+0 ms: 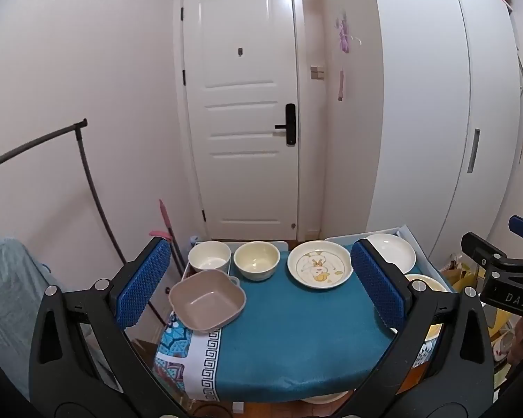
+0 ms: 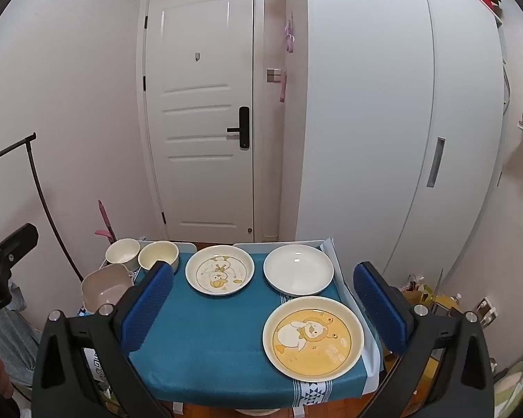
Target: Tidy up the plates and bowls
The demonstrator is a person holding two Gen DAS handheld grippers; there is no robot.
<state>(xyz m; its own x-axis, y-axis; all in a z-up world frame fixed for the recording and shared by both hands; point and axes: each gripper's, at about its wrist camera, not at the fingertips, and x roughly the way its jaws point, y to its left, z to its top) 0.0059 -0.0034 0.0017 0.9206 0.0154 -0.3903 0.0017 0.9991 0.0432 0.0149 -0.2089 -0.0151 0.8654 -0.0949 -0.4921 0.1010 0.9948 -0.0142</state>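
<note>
Nothing is held yet: the left gripper [image 1: 261, 287] and the right gripper [image 2: 263, 306] are both spread wide and empty, hovering above the near edge of the small table [image 1: 296, 348] with its blue cloth. Three bowls are grouped at the far left — a white bowl [image 1: 209, 256], a cream bowl [image 1: 256, 259] just beside it, and a square pink bowl [image 1: 207, 301] nearer, overhanging the table's left edge. Three plates lie to the right: a duck plate [image 2: 219, 273] at centre, a plain white plate [image 2: 298, 275] behind a larger yellow plate [image 2: 313, 338]. Stacking is judged not yet begun. A plate is probably best taken by its raised rim, a low approach being made from the open middle of the cloth — the only free room. Care is needed at the right edge, where the yellow plate sits close, and with the overhanging pink bowl.
</note>
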